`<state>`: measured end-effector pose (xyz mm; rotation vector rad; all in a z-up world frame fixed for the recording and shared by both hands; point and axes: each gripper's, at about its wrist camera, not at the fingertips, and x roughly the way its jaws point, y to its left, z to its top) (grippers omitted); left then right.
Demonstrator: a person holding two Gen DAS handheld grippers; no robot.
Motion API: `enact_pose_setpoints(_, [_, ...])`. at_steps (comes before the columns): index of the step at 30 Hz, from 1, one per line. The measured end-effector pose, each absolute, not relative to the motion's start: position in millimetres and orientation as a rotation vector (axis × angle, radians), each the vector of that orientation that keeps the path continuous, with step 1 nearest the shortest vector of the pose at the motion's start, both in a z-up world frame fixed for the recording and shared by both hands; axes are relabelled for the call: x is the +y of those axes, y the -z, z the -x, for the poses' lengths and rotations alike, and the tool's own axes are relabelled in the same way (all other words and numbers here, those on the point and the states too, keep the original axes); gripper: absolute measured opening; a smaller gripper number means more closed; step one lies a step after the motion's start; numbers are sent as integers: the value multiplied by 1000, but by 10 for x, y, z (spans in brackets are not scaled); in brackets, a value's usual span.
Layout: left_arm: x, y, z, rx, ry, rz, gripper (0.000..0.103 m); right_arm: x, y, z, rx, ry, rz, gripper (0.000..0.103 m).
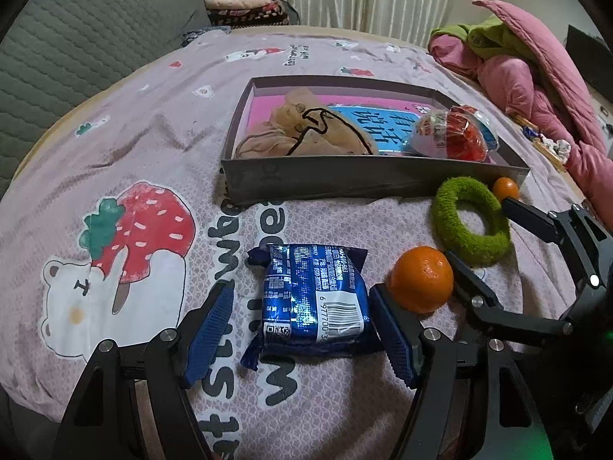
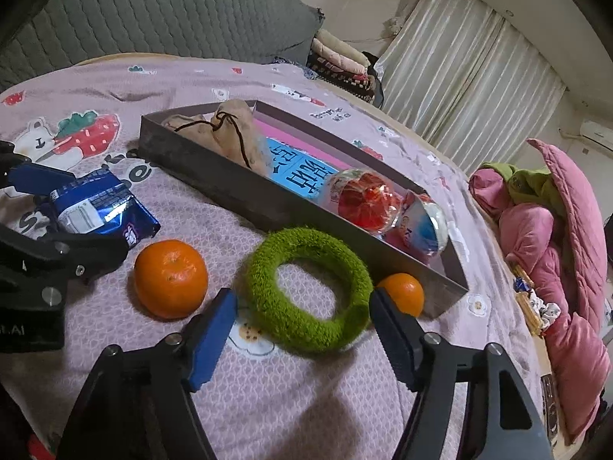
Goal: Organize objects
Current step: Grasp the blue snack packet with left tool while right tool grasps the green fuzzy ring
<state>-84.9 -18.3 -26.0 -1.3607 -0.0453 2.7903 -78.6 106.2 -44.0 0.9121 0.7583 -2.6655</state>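
A blue snack packet (image 1: 312, 301) lies on the bedsheet between the open jaws of my left gripper (image 1: 302, 306); the pads stand beside it with small gaps. It also shows in the right wrist view (image 2: 95, 209). My right gripper (image 2: 302, 316) is open around the near side of a green fuzzy ring (image 2: 308, 287), also seen in the left wrist view (image 1: 473, 220). A large orange (image 2: 170, 278) lies left of the ring. A small orange (image 2: 402, 293) sits by the box corner. A grey shallow box (image 1: 367, 178) holds a beige drawstring bag (image 1: 302, 130) and a red-and-white plastic egg (image 1: 456, 136).
The bed has a pink strawberry-print sheet (image 1: 134, 145). A pink and green quilt pile (image 1: 532, 80) lies at the right. A grey quilted headboard (image 2: 153, 7) stands behind the bed. Folded blankets (image 1: 245, 4) and curtains are at the back.
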Motion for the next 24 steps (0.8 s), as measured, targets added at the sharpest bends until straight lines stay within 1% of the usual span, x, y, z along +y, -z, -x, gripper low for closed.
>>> enact_pose_setpoints(1, [-177, 268, 863, -39, -2792, 1365, 75, 1050, 442, 802, 760, 2663, -912, 67])
enact_pose_setpoints(3, [-174, 281, 880, -33, -2796, 1372, 75, 1021, 451, 827, 769, 2660, -911, 58])
enact_pose_setpoints(10, [-137, 327, 957, 5, -2804, 1396, 75, 887, 497, 911, 816, 2615, -914, 35])
enact_pose_setpoints(12, [-124, 345, 986, 16, -2800, 1403, 75, 860, 495, 937, 794, 2592, -927, 22])
enact_pose_setpoints(15, [-113, 359, 1012, 19, -2791, 1408, 71, 880, 479, 980, 713, 2574, -961, 19])
enact_pose_setpoints(17, [-105, 356, 1012, 16, -2782, 1400, 66, 912, 466, 983, 677, 2571, -970, 18])
enact_pose_setpoints(19, [-88, 355, 1003, 16, -2768, 1392, 58, 948, 456, 992, 643, 2568, -979, 18])
enact_pose_setpoints(24, [-89, 333, 974, 2, -2758, 1367, 55, 1034, 424, 1001, 532, 2560, -1001, 16])
